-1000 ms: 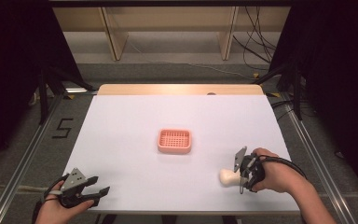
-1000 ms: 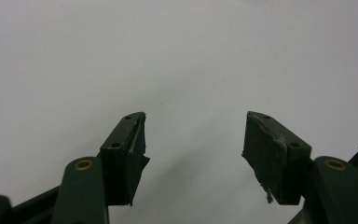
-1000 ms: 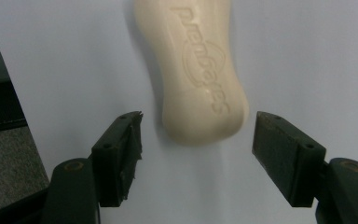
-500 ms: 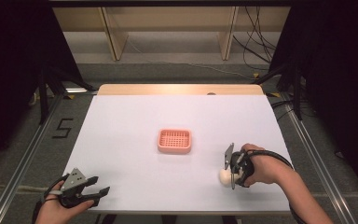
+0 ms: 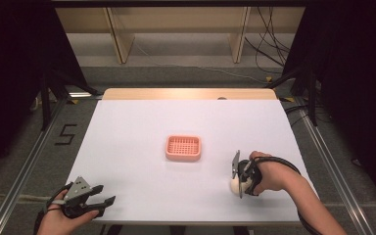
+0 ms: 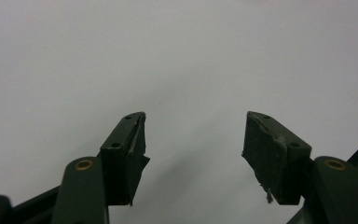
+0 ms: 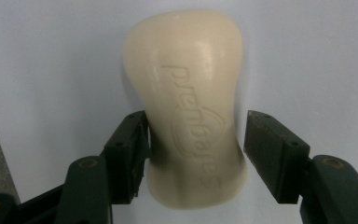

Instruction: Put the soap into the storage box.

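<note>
— What's nearest?
— The left gripper (image 5: 99,195), jaws spread, holding nothing, at the table's (image 5: 137,127) near-left edge.
— And right?
— The right gripper (image 7: 196,154) brackets a cream soap (image 7: 192,107) on the table; 1 jaw touches, the other stands just clear. A pink basket (image 5: 183,148) sits beyond.

White counter (image 5: 142,127) glowing under bright light, a bare wood strip (image 5: 186,93) along its far edge. Grey carpeted floor (image 5: 24,147) on both sides, a number 5 (image 5: 64,134) marked at the left. Metal rails (image 5: 27,166) run alongside the counter. At the back, pale wooden shelving (image 5: 176,29) with two upright legs, black cables (image 5: 269,49) draped at the right. Black curtains (image 5: 10,58) close in on both sides.
</note>
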Action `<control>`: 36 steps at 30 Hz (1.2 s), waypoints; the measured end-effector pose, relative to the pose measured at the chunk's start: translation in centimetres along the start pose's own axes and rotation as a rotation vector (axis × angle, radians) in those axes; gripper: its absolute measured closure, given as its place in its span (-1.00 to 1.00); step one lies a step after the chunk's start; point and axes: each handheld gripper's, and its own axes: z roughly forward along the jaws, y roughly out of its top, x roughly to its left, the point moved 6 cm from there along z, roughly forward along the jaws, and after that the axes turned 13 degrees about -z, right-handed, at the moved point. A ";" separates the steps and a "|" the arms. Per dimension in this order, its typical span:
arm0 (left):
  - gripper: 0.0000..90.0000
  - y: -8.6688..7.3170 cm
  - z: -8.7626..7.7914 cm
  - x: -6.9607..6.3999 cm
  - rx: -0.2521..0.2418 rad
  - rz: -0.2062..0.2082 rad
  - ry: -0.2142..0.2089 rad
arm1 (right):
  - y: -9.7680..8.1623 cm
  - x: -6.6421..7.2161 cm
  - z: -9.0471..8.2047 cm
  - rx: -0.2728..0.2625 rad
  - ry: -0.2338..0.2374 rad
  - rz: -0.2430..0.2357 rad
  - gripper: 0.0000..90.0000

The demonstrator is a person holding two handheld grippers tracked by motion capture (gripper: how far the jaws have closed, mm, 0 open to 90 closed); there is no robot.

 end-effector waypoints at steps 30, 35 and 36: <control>-0.14 0.0 0.0 0.0 0.002 0.003 0.008 | 0.1 0.5 0.5 -0.043 0.075 0.185 0.11; -0.14 0.0 0.1 0.0 -0.003 0.001 0.009 | 0.0 0.6 0.5 -0.067 0.068 0.225 0.12; -0.14 0.0 0.1 0.1 -0.005 0.002 0.012 | 0.0 0.5 0.5 -0.077 0.068 0.208 0.12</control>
